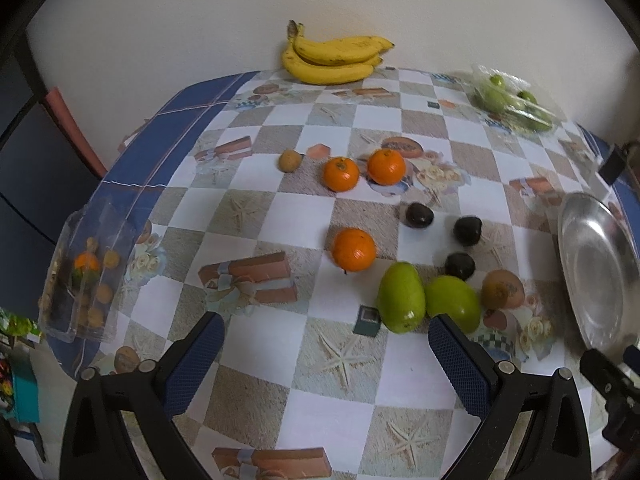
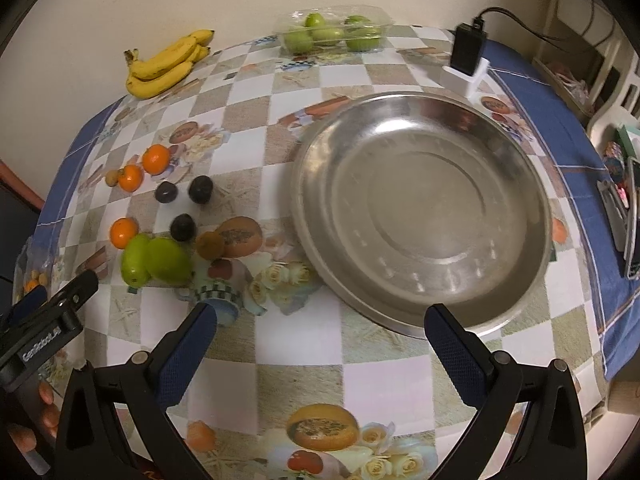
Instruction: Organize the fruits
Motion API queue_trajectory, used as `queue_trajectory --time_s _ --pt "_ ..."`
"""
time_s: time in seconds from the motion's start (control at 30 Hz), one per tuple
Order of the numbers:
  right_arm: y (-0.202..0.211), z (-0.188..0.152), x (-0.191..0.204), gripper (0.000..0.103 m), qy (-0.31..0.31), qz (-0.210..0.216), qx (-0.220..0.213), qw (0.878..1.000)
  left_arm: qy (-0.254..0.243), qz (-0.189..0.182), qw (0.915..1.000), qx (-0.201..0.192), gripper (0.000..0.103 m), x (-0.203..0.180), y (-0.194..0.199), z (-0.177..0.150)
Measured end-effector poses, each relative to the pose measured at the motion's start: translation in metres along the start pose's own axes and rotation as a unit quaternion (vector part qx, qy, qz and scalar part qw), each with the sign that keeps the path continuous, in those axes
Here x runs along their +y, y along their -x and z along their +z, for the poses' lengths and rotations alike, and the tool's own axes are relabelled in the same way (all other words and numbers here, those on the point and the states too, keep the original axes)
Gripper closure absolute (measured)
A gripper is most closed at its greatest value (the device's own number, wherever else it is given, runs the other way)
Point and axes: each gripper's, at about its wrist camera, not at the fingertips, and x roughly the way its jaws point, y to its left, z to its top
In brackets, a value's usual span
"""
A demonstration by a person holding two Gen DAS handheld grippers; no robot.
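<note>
Both tools hang above the counter (image 1: 280, 380) with its checkered, fruit-printed cloth. The left hand-held gripper (image 1: 326, 334) is spread wide with nothing between its blue pads; just beyond it, at lower right of the left wrist view, two smooth green oval fruits (image 1: 428, 300) lie touching each other. Three round oranges (image 1: 354, 249) and three dark, nearly black round fruits (image 1: 460, 266) are scattered mid-frame, and a bunch of yellow bananas (image 1: 336, 56) rests at the top by the wall. The right hand-held gripper (image 2: 320, 322) is also wide and empty, facing a large round shiny steel dish (image 2: 420, 216) that fills the centre right of its view.
</note>
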Motion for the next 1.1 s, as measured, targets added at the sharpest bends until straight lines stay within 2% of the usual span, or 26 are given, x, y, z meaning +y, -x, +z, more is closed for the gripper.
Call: queue_trajectory --time_s 0.1,0.17,0.4,0.53,0.63,0.7,0.83,0.93,1.1 --pt "0.0 0.005 0.009 0.0 0.003 0.019 0.004 1.0 0.016 -0.001 0.9999 -0.004 0.0 0.008 -0.001 0.004" --pt "0.0 0.01 0.015 0.0 0.0 0.032 0.003 0.999 0.029 -0.014 0.9995 -0.006 0.0 0.012 0.0 0.009" --pt "0.007 0.034 0.038 0.0 -0.004 0.058 -0.025 0.998 0.083 -0.04 0.9957 -0.004 0.0 0.028 0.004 0.031" --pt "-0.003 0.043 0.044 0.0 -0.011 0.068 -0.019 0.997 0.109 -0.032 0.9935 -0.001 0.0 0.034 -0.003 0.039" --pt "-0.005 0.048 0.049 0.0 -0.005 0.08 -0.027 0.996 0.133 -0.047 0.99 0.003 0.0 0.039 -0.007 0.043" --pt "-0.006 0.054 0.054 0.0 0.004 0.074 -0.035 0.997 0.135 -0.045 0.9898 -0.01 0.0 0.038 -0.006 0.048" --pt "-0.01 0.065 0.059 0.0 0.003 0.092 -0.043 0.995 0.139 -0.032 0.9893 -0.03 0.0 0.035 -0.006 0.061" --pt "-0.019 0.068 0.062 0.0 0.01 0.086 -0.031 0.996 0.146 -0.033 0.9886 -0.019 0.0 0.038 -0.016 0.063" --pt "-0.045 0.063 0.062 0.0 0.016 0.081 0.018 0.996 0.146 -0.029 0.9885 0.027 0.0 0.037 -0.037 0.058"
